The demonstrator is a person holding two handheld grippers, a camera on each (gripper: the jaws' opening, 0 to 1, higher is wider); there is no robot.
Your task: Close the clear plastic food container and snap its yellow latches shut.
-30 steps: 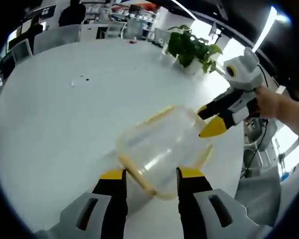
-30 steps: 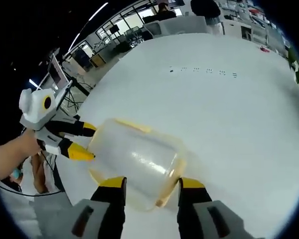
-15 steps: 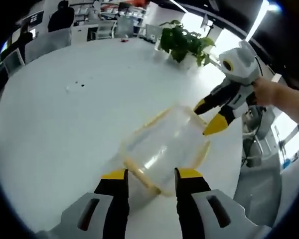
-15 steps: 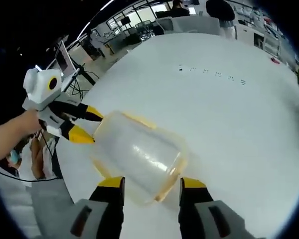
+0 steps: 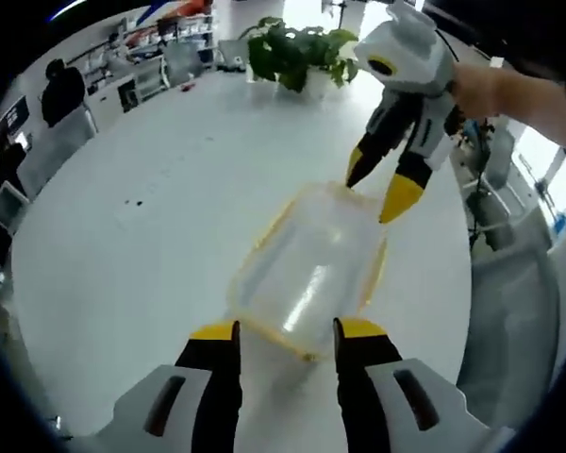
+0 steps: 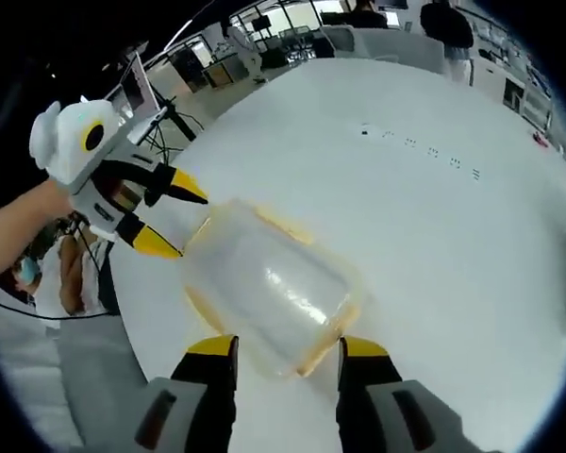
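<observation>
The right gripper (image 5: 377, 193) has swung above the container (image 5: 307, 274); both grippers' fingers spread apart.

Container (image 5: 307, 274) on the table (image 5: 141, 245) — a claw at each end.

Left tool (image 5: 283, 330) and right tool (image 6: 281, 347), both with jaws apart, tips facing each other.

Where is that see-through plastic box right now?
The clear plastic container lies on the white table between the two hand-held grippers: just ahead of the left one in the left gripper view, with the right one at its far end.
</observation>
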